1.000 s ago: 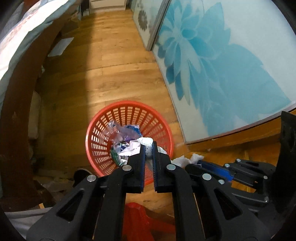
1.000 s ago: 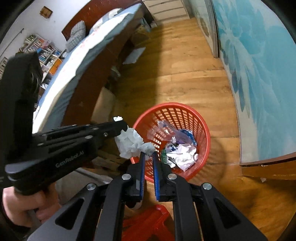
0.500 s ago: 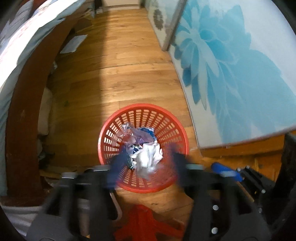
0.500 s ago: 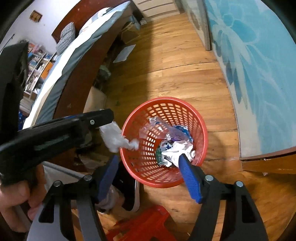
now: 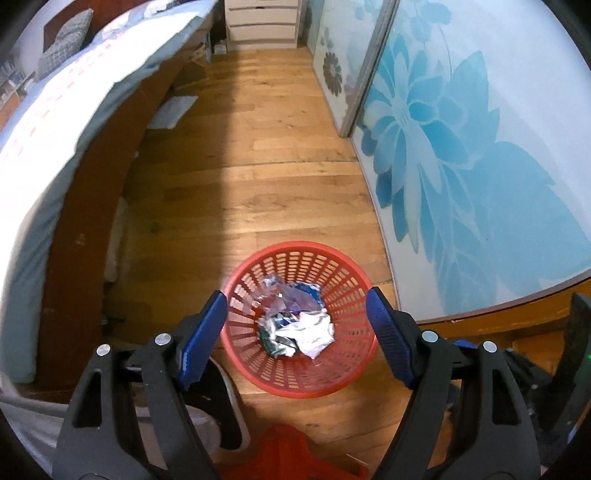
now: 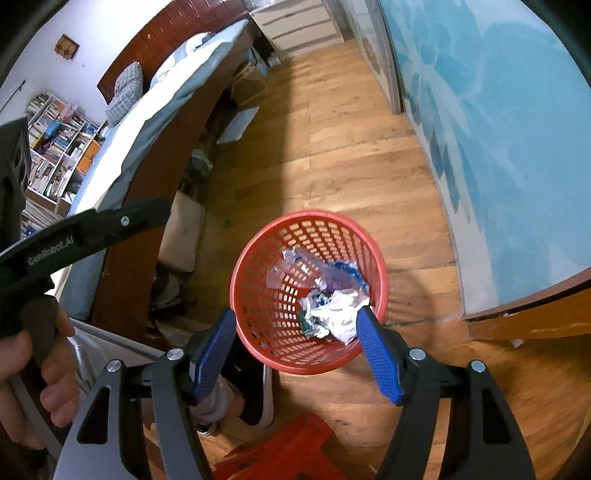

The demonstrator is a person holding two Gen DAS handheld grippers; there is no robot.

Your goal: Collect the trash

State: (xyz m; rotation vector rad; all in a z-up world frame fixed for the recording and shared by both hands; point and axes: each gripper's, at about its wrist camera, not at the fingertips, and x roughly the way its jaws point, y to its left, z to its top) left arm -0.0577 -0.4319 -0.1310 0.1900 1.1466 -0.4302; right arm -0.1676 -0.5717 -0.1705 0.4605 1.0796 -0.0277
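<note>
A red plastic basket [image 5: 255,373] stands on the wood floor and holds crumpled white paper [image 5: 314,328] and several wrappers. It also shows in the right wrist view [image 6: 258,332] with the white paper [image 6: 340,314] inside. My left gripper [image 5: 297,336] is open and empty above the basket. My right gripper [image 6: 295,350] is open and empty above the basket's near rim. The left gripper's body [image 6: 85,232] shows at the left of the right wrist view.
A bed with a brown wooden frame [image 5: 85,206] runs along the left. A sliding door with a blue flower print [image 5: 461,166] lines the right. A red stool [image 5: 291,454] sits below the grippers. A white drawer unit [image 5: 262,22] stands at the far end.
Both grippers opened from shut. The white tissue held by the left gripper dropped into the basket. Both grippers rose higher above the basket.
</note>
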